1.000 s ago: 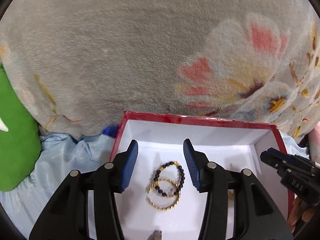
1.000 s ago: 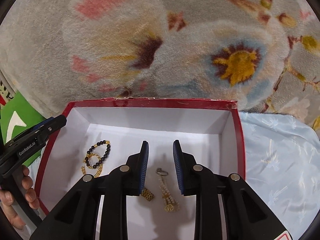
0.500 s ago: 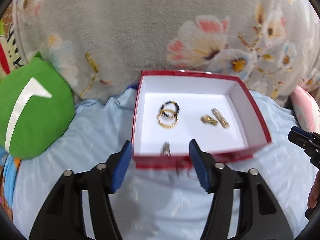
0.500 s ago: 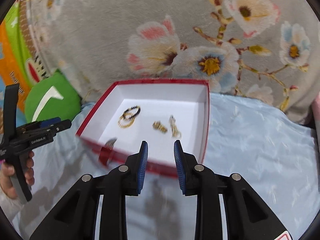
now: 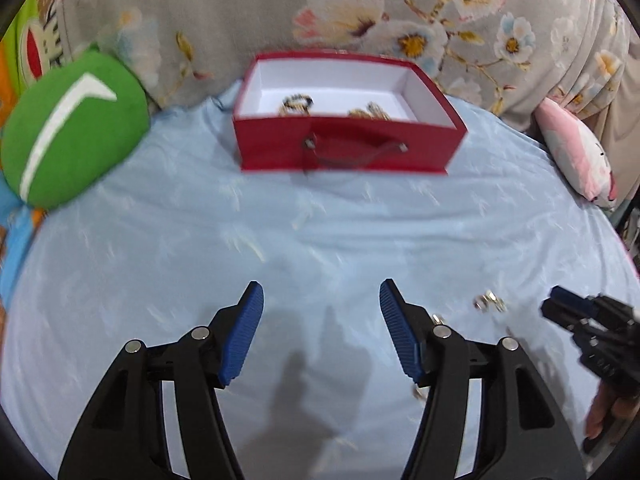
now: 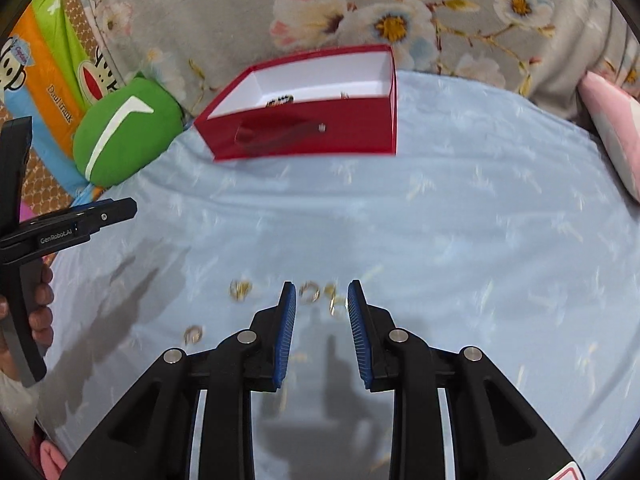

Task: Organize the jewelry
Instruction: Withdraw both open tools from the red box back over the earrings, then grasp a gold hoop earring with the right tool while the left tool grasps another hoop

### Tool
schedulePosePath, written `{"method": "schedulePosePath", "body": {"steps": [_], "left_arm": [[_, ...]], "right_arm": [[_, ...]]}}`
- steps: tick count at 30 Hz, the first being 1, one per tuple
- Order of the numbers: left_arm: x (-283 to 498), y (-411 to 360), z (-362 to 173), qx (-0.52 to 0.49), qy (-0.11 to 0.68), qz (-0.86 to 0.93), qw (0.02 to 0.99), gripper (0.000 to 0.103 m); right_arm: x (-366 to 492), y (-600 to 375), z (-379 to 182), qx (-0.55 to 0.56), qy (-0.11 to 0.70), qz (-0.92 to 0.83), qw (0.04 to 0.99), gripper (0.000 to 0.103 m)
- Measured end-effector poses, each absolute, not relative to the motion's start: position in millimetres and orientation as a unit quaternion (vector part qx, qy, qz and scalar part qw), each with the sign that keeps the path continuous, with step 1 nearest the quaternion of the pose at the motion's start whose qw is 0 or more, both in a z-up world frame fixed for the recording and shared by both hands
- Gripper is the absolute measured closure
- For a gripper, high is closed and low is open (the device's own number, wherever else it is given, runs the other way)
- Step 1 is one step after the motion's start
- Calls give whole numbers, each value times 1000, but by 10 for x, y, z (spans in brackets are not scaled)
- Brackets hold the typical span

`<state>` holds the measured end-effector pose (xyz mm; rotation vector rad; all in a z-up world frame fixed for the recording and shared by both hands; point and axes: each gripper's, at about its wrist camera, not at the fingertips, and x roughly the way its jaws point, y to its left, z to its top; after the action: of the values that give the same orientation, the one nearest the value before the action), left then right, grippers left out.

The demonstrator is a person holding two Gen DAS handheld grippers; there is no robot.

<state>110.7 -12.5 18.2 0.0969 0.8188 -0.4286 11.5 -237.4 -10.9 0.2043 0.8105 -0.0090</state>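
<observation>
Left claw (image 5: 321,295) wide and empty, jaws just opened further; right claw (image 6: 321,295) narrow, empty, over blurry, probably gold rings (image 6: 310,292) on blue bedsheet (image 6: 460,232).

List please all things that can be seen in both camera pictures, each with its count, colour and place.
box: one, red outside, white inside, at the far edge of the sheet.
jewelry in box: a few dark and gold pieces, on the box floor; count unclear.
loose jewelry: about five small gold pieces, blurred, on the sheet near the right tool.
sheet: one, light blue, covers the surface.
blanket: one, grey with flowers, behind the box.
green cushion: one, left of the box.
pink cushion: one, at the right edge.
left tool: black with blue pads, open, empty.
right tool: same colours, open, empty.
hand: one, grips the left tool's handle.
</observation>
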Motion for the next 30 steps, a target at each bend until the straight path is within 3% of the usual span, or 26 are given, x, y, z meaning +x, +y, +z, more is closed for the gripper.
{"method": "schedulePosePath", "body": {"steps": [12,30], "left_arm": [[798,-361,-221,39,427,-217,877,45],[653,-381,-393,26,449,-241,860,44]], "right_arm": [[257,-2347,-368,123,403,-19,907,77],[558,-2199,-566,119,424,-18,898,77]]}}
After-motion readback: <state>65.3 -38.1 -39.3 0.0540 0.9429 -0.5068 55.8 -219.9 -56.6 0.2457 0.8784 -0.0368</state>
